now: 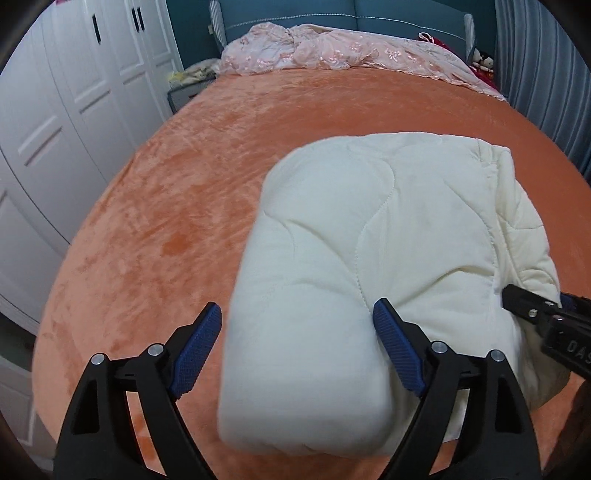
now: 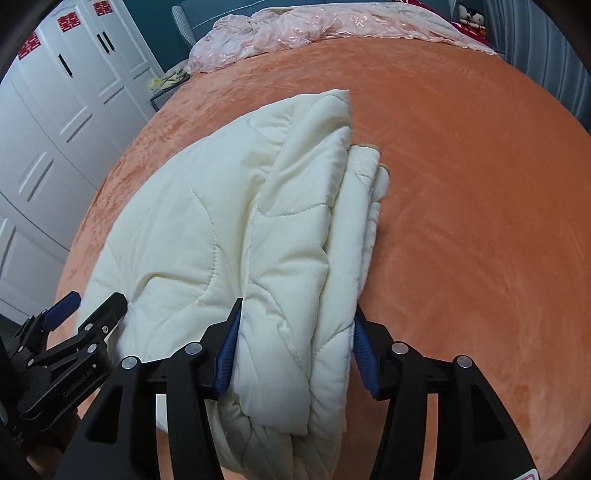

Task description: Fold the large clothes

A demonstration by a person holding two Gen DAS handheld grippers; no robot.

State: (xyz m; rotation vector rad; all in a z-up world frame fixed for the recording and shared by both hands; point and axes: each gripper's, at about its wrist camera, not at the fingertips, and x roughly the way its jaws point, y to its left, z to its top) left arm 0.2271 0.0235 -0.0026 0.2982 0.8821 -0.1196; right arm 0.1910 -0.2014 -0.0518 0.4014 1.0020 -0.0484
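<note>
A cream quilted garment [image 1: 369, 229] lies folded in a thick bundle on the orange bedspread [image 1: 166, 206]. My left gripper [image 1: 301, 332] straddles its near left corner with the jaws wide. The right pad dents the cloth and the left pad stands just clear of it. My right gripper [image 2: 295, 343] straddles the layered right edge of the garment [image 2: 221, 221]. The padded fold fills the gap between its pads without being squeezed. Each gripper shows in the other's view: the right gripper [image 1: 535, 314] at the bundle's right side, the left gripper [image 2: 85, 314] at its left.
White wardrobe doors [image 1: 55, 129] run along the left of the bed. A pink lace cover [image 1: 332, 48] is heaped at the far end against a blue headboard [image 1: 369, 14]. Grey curtains [image 1: 546, 81] hang on the right. Orange bedspread [image 2: 461, 184] stretches right of the bundle.
</note>
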